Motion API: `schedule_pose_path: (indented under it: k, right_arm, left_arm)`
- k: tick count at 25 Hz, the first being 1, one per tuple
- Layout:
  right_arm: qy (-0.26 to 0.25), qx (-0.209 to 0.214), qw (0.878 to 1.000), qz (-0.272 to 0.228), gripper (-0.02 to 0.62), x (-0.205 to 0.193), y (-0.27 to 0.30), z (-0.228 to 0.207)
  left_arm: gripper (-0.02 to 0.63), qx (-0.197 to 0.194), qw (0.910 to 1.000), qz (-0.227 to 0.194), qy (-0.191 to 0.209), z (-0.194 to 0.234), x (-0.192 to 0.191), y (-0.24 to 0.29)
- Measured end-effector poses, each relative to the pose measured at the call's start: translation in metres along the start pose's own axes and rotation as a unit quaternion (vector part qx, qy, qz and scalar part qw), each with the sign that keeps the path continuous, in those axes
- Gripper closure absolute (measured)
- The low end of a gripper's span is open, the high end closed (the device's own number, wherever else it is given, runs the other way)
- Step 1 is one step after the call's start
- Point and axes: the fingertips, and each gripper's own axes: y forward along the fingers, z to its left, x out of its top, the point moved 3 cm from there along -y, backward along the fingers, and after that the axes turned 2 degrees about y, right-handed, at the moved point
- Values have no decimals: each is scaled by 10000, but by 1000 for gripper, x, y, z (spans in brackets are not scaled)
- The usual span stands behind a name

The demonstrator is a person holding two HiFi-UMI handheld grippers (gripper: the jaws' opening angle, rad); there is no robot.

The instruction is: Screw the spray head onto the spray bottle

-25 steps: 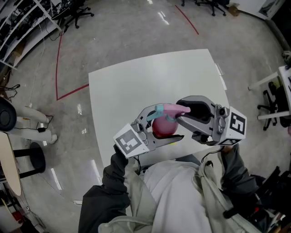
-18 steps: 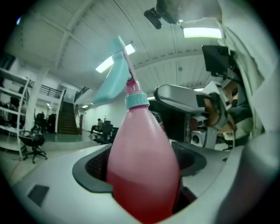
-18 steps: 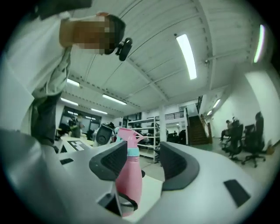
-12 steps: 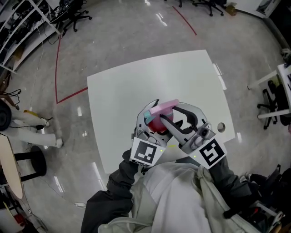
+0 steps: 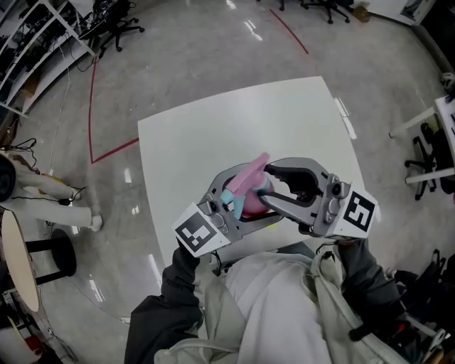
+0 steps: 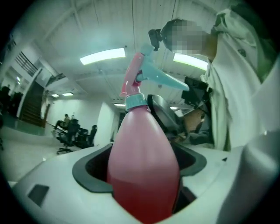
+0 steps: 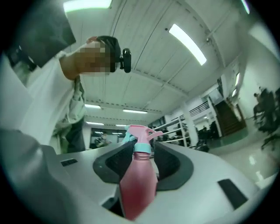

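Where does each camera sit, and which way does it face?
Head view: on the person's head, facing down at the table; shows torso, sleeves, left gripper and right gripper.
Left gripper view: on that gripper, facing up along jaws clamped on the bottle; shows the person's torso.
Right gripper view: likewise, along closing jaws with the bottle's neck between them; shows the torso too.
Shared: both gripper views see bottle, spray head and ceiling.

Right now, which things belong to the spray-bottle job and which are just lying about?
Job: bottle, clamped in the left gripper; spray head on its neck; right gripper, jaws closing either side of that neck.
Lying about: table, office chairs, red floor tape.
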Motion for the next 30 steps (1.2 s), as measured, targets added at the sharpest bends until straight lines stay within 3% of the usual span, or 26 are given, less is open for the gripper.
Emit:
schedule_pose_path:
  k: [3,5,7,9,13,15,20,22,24,27,30]
  right_arm:
    - [-1015,-1178,9871,376,456,-6,-4,-7]
    - [-1631,-1634,9697,794,456,-12,-4,-6]
    - [-1945,-1928,9546,1174,456,-19,-2,-5]
    - [-1778,-2204,9500,1320,456,-24,-3,-7]
    - [-1198,-2574,9535,1005,459,-19,-6,-14]
    - [-1326,-2395,9561,1044,462,-18,-5,-12]
    - [-1895,-1475,9633,1203,469,-15,-14,0]
    - [-2218,-1184,9619,1075,471,-11,-16,6]
    - [-2325,-975,9634,908,472,-8,-16,13]
    - [-1919,-667,9779,488,474,-1,-20,19]
    - [-1343,-121,9906,228,474,7,-21,29]
  left_arm:
    - [172,1075,9907,438,713,21,-8,4]
    - [172,1459,9780,889,1196,25,-15,7]
    - [172,1732,9674,1176,1425,26,-22,8]
    - [172,2022,9599,1254,1483,26,-29,8]
    - [172,2380,9501,1205,1618,29,-30,11]
    - [172,2236,9548,1109,1616,28,-24,11]
    - [172,1560,9739,709,1490,16,-11,13]
    - [172,1251,9877,290,891,9,-6,14]
    - [172,904,9957,2,193,0,-2,12]
    - [173,180,9989,-157,-394,-15,5,9]
    - [175,-840,9945,-225,-581,-31,12,4]
